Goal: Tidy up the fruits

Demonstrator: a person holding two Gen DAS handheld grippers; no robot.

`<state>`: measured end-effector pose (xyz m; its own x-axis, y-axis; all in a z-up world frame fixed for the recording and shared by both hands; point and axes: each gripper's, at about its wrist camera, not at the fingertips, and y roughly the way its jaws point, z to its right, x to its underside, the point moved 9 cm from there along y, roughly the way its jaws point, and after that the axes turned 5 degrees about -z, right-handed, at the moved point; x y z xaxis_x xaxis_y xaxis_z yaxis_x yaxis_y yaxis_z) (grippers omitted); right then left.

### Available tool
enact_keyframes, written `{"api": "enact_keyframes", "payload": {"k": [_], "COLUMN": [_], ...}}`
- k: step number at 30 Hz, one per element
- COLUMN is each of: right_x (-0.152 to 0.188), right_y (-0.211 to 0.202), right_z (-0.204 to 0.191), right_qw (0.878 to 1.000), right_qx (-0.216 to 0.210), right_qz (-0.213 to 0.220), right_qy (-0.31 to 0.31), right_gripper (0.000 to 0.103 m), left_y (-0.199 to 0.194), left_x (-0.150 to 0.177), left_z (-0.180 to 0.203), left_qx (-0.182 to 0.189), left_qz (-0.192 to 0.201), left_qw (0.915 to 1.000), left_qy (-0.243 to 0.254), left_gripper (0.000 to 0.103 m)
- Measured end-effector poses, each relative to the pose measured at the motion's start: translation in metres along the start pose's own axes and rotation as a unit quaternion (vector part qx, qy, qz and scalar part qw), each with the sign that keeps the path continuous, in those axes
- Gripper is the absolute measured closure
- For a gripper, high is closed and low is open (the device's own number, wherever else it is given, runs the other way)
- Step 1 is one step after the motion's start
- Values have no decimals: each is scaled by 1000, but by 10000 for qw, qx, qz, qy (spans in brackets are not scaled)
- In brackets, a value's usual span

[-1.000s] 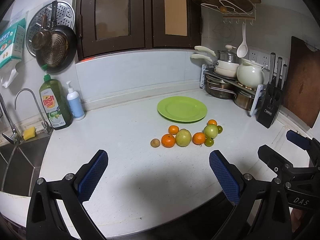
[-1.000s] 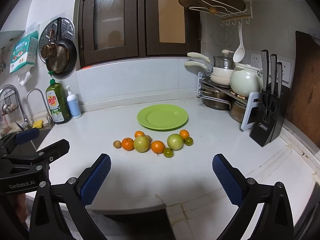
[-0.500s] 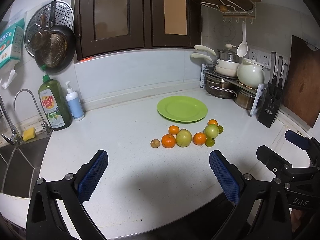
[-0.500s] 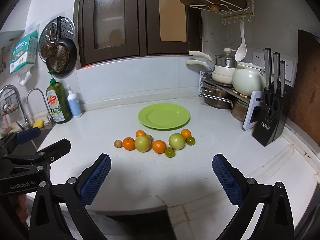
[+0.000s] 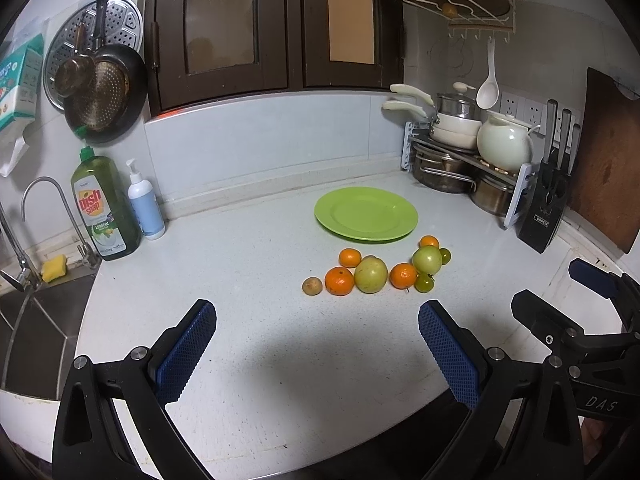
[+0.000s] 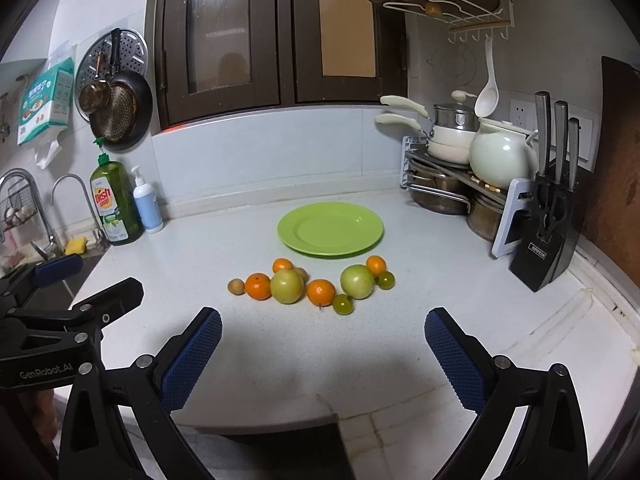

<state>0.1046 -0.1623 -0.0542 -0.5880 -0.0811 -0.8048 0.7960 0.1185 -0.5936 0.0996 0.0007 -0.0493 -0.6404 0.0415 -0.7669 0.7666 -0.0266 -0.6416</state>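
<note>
Fruits [image 6: 310, 286] lie in a loose row on the white counter [image 5: 240, 280], straight ahead of both grippers and well beyond the fingertips: small brown one at the left end, then orange, big yellow-green fruit [image 6: 287, 286], orange, 2nd big green fruit [image 6: 357, 281], w/ two small dark-green ones and two more oranges tucked around. Several touch. Green plate [image 6: 330, 229] sits just behind the row, bare.

Left gripper [image 5: 317, 344] hangs above the counter's near edge, jaws spread wide, nothing btwn them. Right gripper [image 6: 323, 346] same: wide apart, holding nothing, beside the left one.

Far left of the tools: dish soap bottle [image 5: 103, 208], pump bottle, sink. Far right: pot rack [image 6: 452, 184], knife block [image 6: 546, 216].
</note>
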Motion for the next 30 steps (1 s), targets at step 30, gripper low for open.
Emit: {"api": "enact_keyframes", "payload": {"k": [30], "right_x": [-9], "right_y": [137], "right_z": [-57], "right_qw": [9930], "right_qx": [222], "right_qz": [-952], "right_qy": [-663], "right_gripper": [19], "left_y": [130], "left_x": [-11], "left_z": [-38], "left_qx": [707], "left_qz": [-172], "left_qw": [9881], "left_qy": [1358], "left_gripper": [28]}}
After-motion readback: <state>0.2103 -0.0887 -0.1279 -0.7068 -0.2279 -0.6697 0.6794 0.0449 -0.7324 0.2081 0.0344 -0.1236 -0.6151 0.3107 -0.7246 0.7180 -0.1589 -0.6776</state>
